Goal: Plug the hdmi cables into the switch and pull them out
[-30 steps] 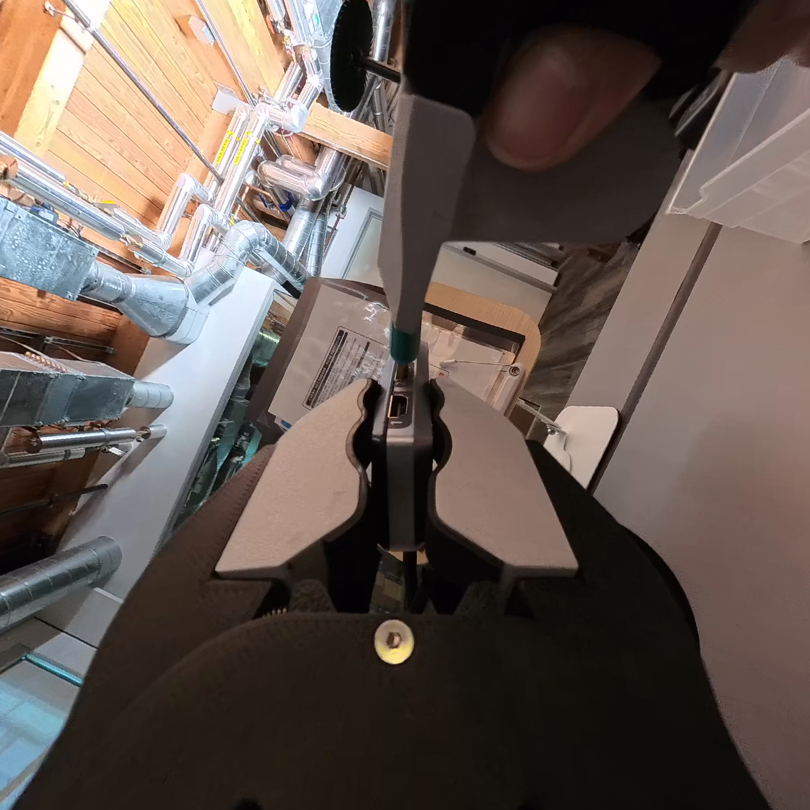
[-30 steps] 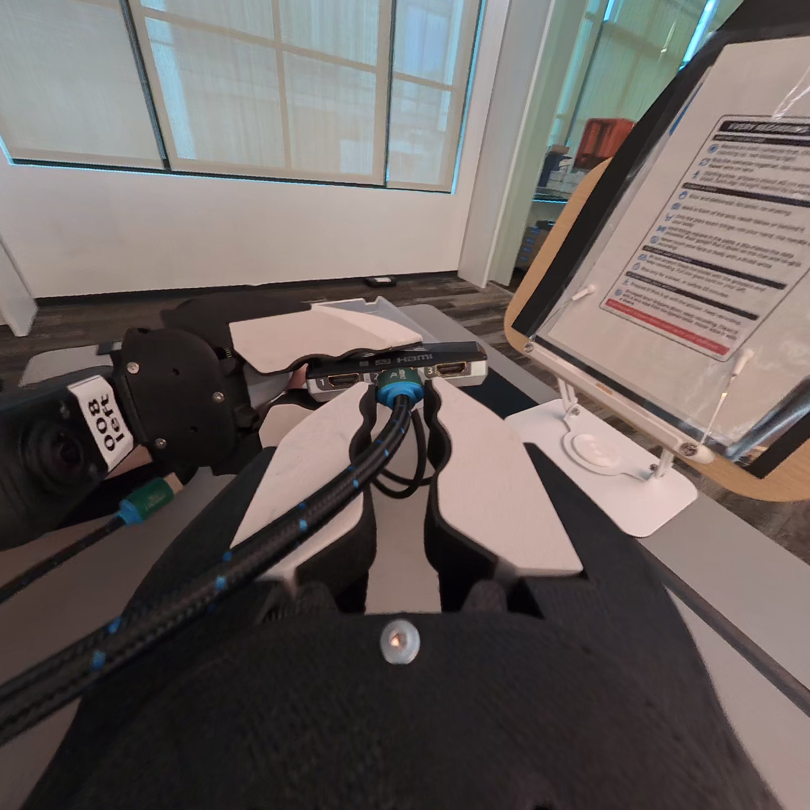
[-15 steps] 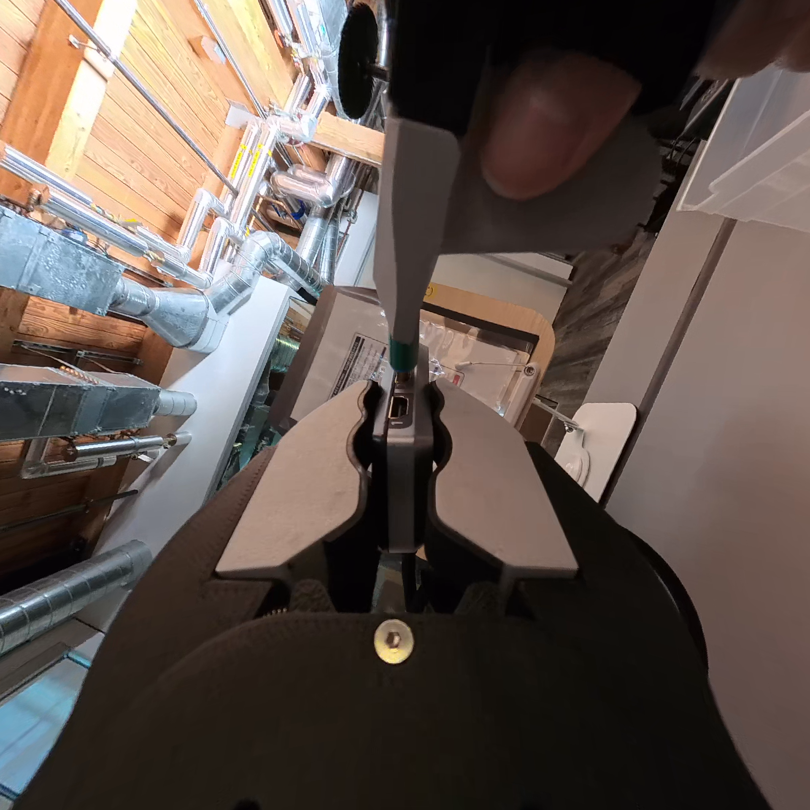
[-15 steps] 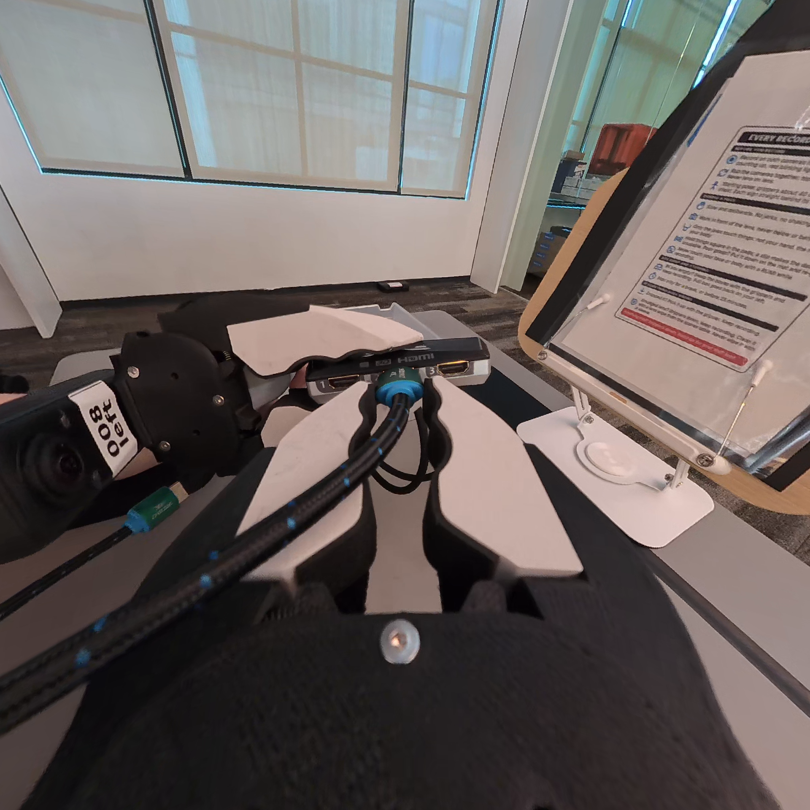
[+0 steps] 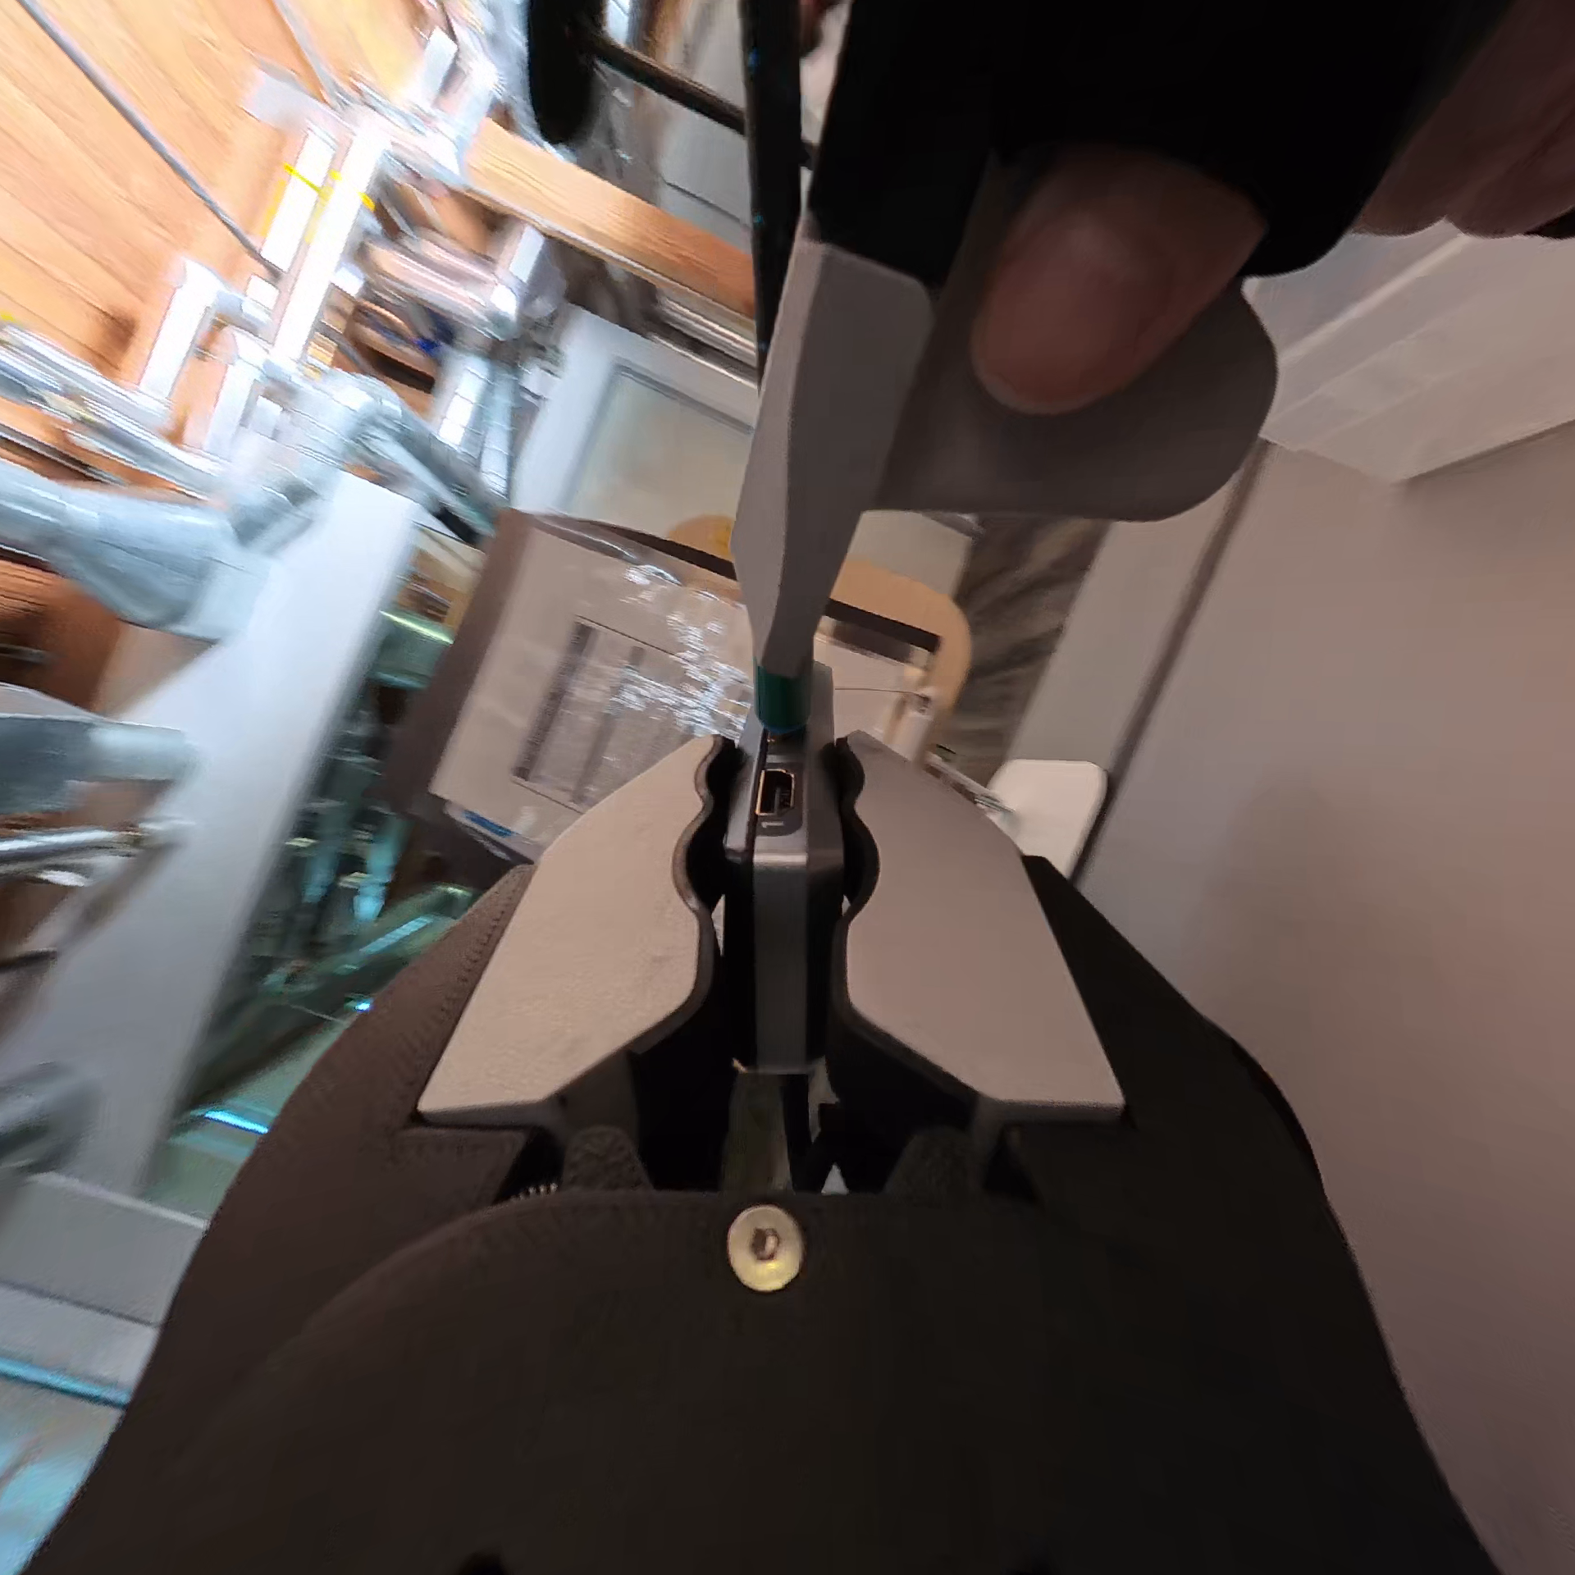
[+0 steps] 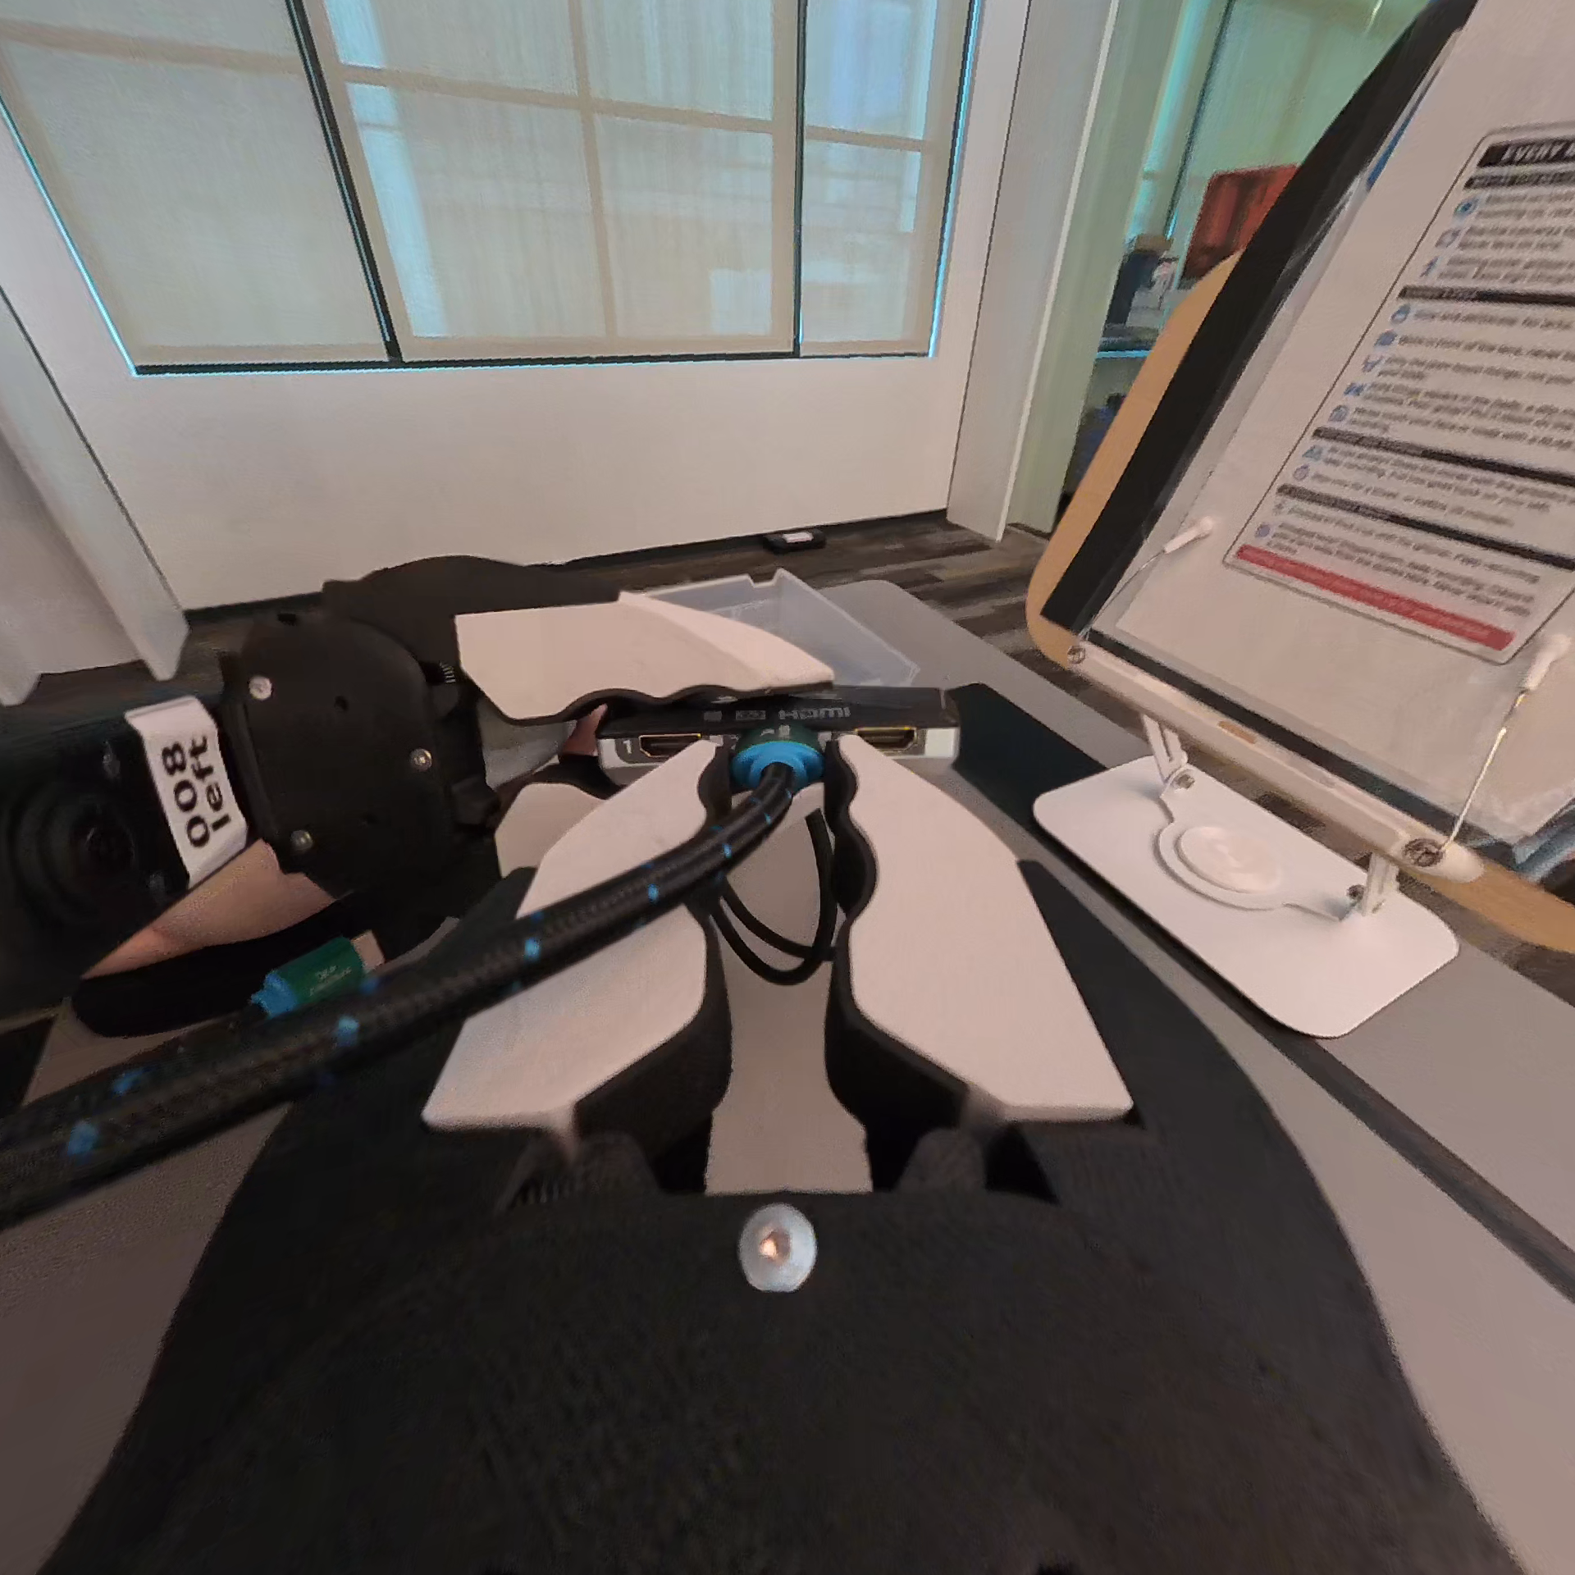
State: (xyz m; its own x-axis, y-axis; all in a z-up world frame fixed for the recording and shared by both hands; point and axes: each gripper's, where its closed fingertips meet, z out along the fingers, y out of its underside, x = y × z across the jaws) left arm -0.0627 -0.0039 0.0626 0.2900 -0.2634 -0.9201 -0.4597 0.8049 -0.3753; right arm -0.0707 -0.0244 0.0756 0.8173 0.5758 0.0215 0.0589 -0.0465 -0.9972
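My left gripper (image 5: pixel 780 767) is shut on the grey HDMI switch (image 5: pixel 780 895) and holds it edge-on above the table. In the right wrist view the switch (image 6: pixel 895 724) faces me with three ports. My right gripper (image 6: pixel 775 767) is shut on a green and blue HDMI plug (image 6: pixel 771 754) that sits in the middle port. Its braided black cable (image 6: pixel 511 946) runs off to the left. The plug (image 5: pixel 780 699) enters the switch from above in the left wrist view. A second green plug (image 6: pixel 315 980) lies on the table at the left.
A clear sheet holder (image 6: pixel 1406 426) on a white base (image 6: pixel 1236 920) stands close on the right. A clear plastic bin (image 6: pixel 818 622) sits behind the switch. A thin black cable loop (image 6: pixel 784 937) hangs under the switch. The grey table (image 6: pixel 1449 1193) extends to the right.
Both grippers have shifted together, blurring the background. The plug has gone slightly deeper into the middle port. Both grips are unchanged.
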